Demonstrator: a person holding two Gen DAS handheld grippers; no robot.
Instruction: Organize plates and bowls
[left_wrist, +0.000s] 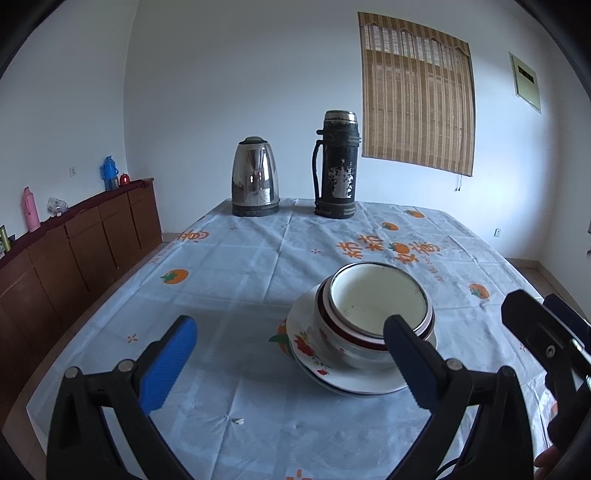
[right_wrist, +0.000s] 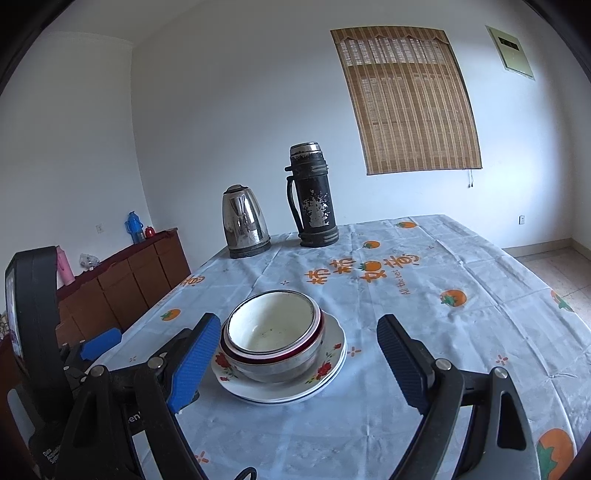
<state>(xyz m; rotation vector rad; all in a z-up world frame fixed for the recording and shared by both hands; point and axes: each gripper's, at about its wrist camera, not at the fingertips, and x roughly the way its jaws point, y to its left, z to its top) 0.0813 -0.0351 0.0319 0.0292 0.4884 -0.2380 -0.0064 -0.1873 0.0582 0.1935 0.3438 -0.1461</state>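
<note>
White bowls (left_wrist: 376, 314) (right_wrist: 273, 336) with dark red rims sit nested one inside another on stacked flower-print plates (left_wrist: 317, 365) (right_wrist: 332, 365) near the table's front middle. My left gripper (left_wrist: 291, 332) is open and empty; the stack lies by its right finger. My right gripper (right_wrist: 299, 332) is open and empty, hovering just in front of the stack, which shows between its fingers. The left gripper also shows at the left edge of the right wrist view (right_wrist: 99, 343), and the right gripper at the right edge of the left wrist view (left_wrist: 539, 325).
A steel kettle (left_wrist: 255, 177) (right_wrist: 243, 221) and a worn black thermos (left_wrist: 338, 166) (right_wrist: 314, 195) stand at the table's far edge. The table carries a pale blue persimmon-print cloth (left_wrist: 240, 266) (right_wrist: 424, 325). A brown sideboard (left_wrist: 74, 243) (right_wrist: 129, 280) with flasks runs along the left wall.
</note>
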